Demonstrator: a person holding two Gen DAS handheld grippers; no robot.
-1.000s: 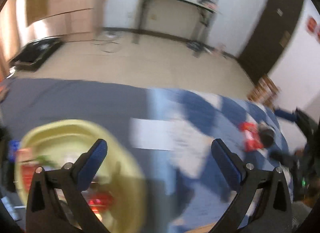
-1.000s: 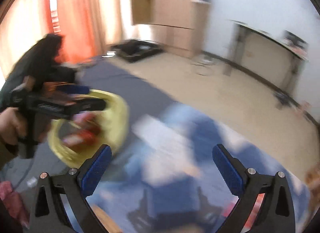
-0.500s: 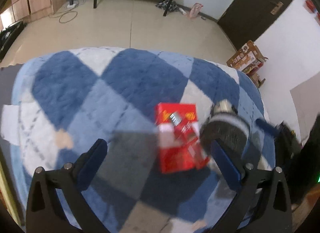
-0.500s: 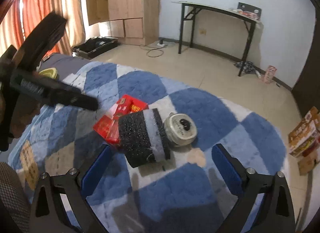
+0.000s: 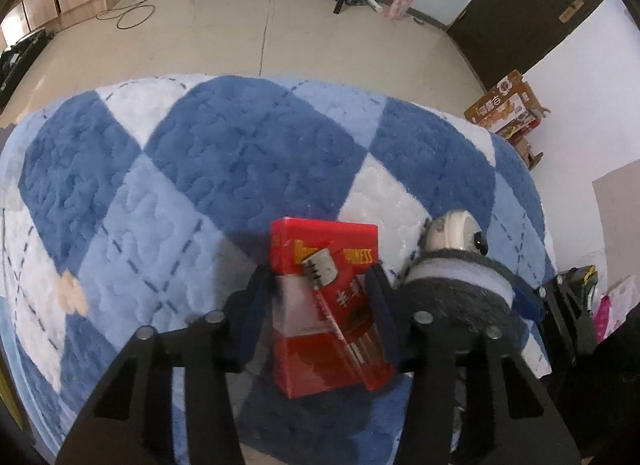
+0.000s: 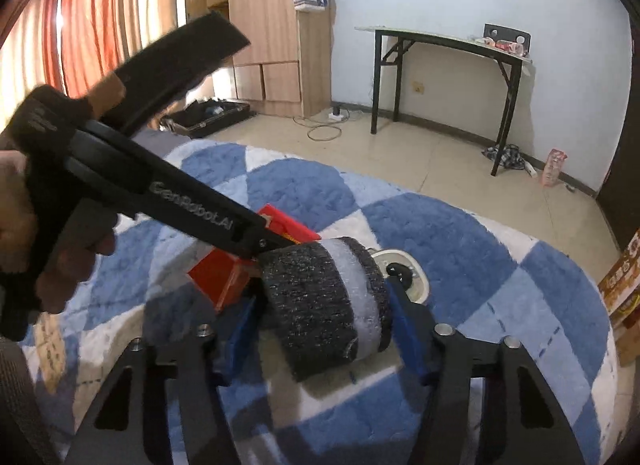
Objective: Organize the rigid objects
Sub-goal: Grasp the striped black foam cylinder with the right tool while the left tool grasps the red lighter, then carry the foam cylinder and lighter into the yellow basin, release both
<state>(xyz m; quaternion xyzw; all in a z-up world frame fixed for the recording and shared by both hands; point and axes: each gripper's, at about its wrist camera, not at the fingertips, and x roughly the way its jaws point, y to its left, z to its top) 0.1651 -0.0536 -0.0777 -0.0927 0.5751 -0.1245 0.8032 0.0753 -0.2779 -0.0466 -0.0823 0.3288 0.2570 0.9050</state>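
A red box (image 5: 324, 305) with a red lighter (image 5: 344, 317) lying on it rests on the blue and white diamond rug (image 5: 240, 169). My left gripper (image 5: 322, 289) is shut on the red box, one finger on each side. My right gripper (image 6: 320, 325) is shut on a black and white felt roll (image 6: 324, 305), which lies on the rug just right of the red box (image 6: 224, 277). A round cream tin (image 6: 404, 273) with a black knob sits behind the roll; it also shows in the left wrist view (image 5: 452, 231). The left gripper's body (image 6: 168, 193) crosses the right wrist view.
Beyond the rug is a tiled floor with a black folding table (image 6: 444, 65), a wooden wardrobe (image 6: 272, 25), orange curtains (image 6: 88, 17), a cable (image 5: 132, 13) and cardboard snack boxes (image 5: 508, 105) by a dark door (image 5: 520, 5).
Both grippers moved down and closed: the left onto the red box, the right onto the felt roll. One second ago both were open, swinging away from a yellow bowl.
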